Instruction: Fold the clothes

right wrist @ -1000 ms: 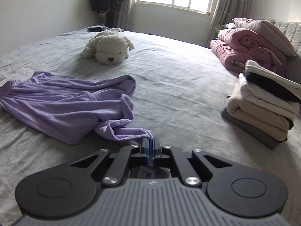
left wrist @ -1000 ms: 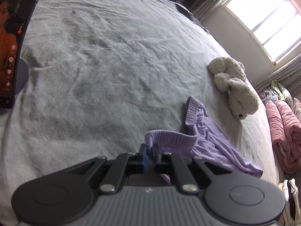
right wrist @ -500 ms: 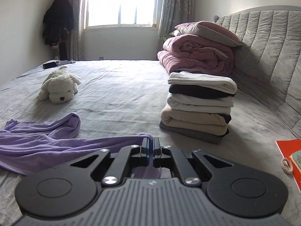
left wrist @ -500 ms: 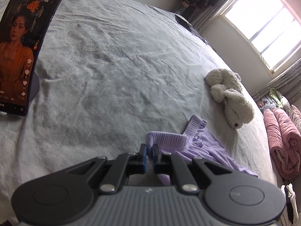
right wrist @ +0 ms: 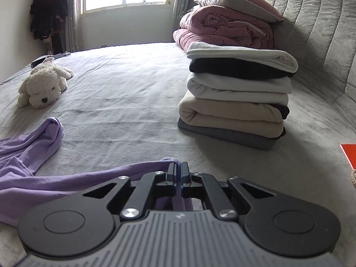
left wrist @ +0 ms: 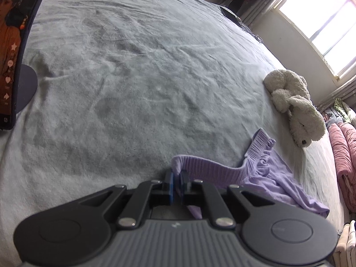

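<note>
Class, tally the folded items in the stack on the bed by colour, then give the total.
White: 2
Black: 1
Beige: 1
Grey: 1
Total: 5, though a dark edge at the stack's right may hide another.

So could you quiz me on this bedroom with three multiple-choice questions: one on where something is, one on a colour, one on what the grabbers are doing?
1. Where does the plush dog lie?
A. on the folded stack
B. on the bed, by itself
C. on the pink quilt

2. What colour is the garment being handled?
A. lilac
B. green
C. red

3. How do the left gripper and right gripper stand?
A. both wide open
B. only one holding cloth
C. each shut on the garment

Answers: 1 B, the dog rests on bare grey bed cover, apart from the stack of folded clothes. 2 A, the cloth is pale purple. 3 C, lilac fabric is pinched between both pairs of fingers.
</note>
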`<act>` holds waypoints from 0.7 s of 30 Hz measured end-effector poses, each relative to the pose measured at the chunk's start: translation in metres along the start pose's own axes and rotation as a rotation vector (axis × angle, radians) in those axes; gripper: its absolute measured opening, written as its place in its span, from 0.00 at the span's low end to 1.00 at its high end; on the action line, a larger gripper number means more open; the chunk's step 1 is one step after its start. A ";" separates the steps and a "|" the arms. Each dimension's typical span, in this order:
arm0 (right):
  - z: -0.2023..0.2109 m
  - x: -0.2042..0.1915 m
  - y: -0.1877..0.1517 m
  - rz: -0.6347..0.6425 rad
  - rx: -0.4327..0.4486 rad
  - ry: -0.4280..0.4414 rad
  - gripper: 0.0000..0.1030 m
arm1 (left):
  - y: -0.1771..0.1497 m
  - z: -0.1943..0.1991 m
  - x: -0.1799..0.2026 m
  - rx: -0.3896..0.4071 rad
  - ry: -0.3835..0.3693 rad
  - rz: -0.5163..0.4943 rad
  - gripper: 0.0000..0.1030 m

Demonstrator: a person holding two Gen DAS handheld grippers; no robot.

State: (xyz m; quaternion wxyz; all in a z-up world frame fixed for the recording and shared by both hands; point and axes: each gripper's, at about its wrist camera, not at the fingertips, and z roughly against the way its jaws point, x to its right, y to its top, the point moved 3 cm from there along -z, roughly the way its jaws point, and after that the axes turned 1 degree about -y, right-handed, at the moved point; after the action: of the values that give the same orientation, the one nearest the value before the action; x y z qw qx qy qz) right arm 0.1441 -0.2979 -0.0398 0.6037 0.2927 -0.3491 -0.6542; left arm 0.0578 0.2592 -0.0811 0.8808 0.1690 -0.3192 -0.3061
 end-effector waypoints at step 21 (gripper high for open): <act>0.047 -0.107 -0.007 0.217 -0.005 0.281 0.39 | -0.001 0.005 -0.001 -0.073 -0.100 0.005 0.08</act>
State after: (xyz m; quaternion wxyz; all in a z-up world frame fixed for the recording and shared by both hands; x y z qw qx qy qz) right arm 0.1132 -0.1866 -0.0222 0.7144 0.3401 -0.2893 -0.5387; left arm 0.0534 0.2586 -0.0785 0.8702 0.1205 -0.3517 -0.3234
